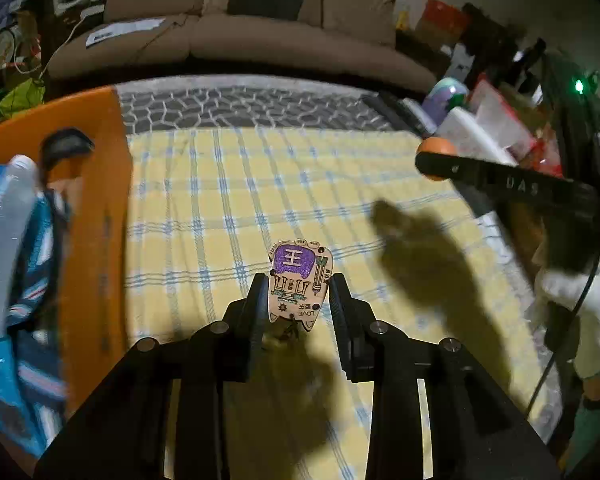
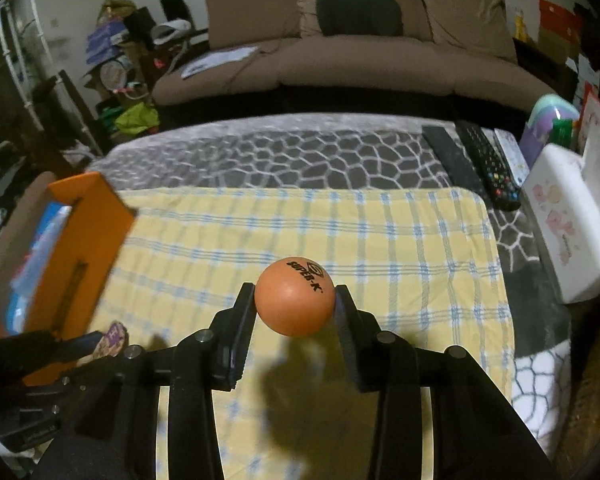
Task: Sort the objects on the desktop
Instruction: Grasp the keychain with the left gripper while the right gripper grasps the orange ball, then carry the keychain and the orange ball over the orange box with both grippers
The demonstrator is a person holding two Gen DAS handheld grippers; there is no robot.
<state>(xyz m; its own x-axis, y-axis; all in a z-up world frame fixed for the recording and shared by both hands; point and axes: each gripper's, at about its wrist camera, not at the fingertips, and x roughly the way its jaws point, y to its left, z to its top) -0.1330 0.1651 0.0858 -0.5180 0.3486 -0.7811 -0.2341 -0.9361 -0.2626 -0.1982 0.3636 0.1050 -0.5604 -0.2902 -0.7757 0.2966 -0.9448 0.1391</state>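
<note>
While both grippers hang above the yellow-and-blue checked cloth (image 2: 340, 224), each has something pinched. The left gripper (image 1: 298, 300) squeezes a small flat charm (image 1: 299, 286) between its pads, held clear of the cloth w/ its shadow below: tooth-shaped, pale pink, a glittery purple patch at the far end bearing a white character, green-and-brown drawings under that, and "LOVE" printed upside down at the near end. A bit of cord seems to dangle from its near edge, tho that part is dark and hard to read.

The right gripper (image 2: 296, 300) clamps an orange ping-pong ball (image 2: 295, 296) by its sides, also off the cloth; black print on it reads "SUPER-K" beside a diamond logo. From the left cam that gripper shows at the right, lettered "UAS" on its black finger.

At the left edge of the cloth stands an orange box (image 2: 84, 248), open on top, w/ blue-and-white packets inside, blurred. Far of the cloth lies a grey blanket (image 2: 284, 152) w/ a white cell pattern, then a brown sofa (image 2: 360, 52). Far right: two black remotes (image 2: 486, 164) lying side by side and a white tissue box (image 2: 568, 216) w/ pink figures. Nothing sits on the checked cloth btw the two grippers.
</note>
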